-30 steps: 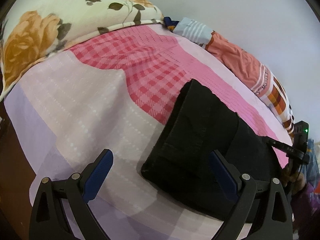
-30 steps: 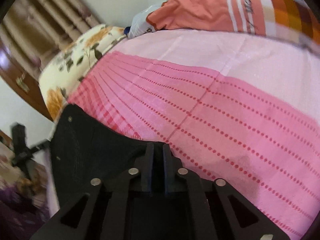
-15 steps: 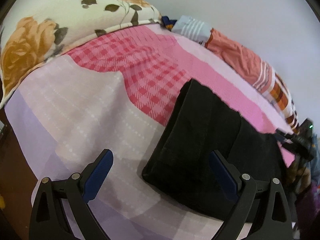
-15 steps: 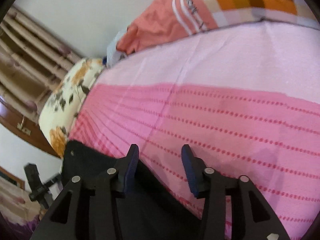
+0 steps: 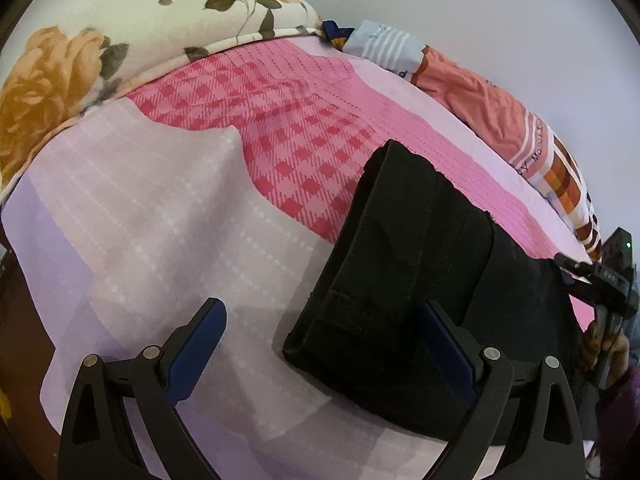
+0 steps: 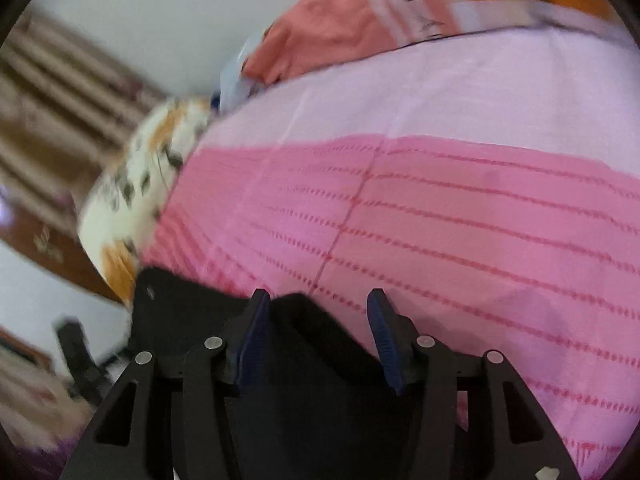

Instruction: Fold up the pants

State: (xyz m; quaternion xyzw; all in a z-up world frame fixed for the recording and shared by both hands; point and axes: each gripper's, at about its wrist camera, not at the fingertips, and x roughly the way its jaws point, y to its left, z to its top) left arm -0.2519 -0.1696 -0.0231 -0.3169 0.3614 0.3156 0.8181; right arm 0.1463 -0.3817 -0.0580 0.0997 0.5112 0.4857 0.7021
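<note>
The black pants [image 5: 408, 280] lie folded in a thick rectangle on the pink bedsheet [image 5: 304, 148]. My left gripper [image 5: 320, 336] is open just above the sheet, its right finger over the near corner of the pants, its left finger over bare sheet. In the right wrist view, blurred, my right gripper [image 6: 318, 320] is open with a fold of the pants [image 6: 304, 344] lying loose between its fingers. The right gripper [image 5: 600, 280] also shows at the pants' far right edge in the left wrist view.
A floral pillow [image 5: 120, 40] lies at the head of the bed. An orange and checked pillow [image 5: 500, 120] lies along the far side by the wall. The bed's near edge drops off at the left [image 5: 24, 320]. Curtains and wooden furniture [image 6: 60, 120] stand beyond the bed.
My right gripper has opened and let go of the pants, and it is moving. The left gripper has stayed open and nearly still.
</note>
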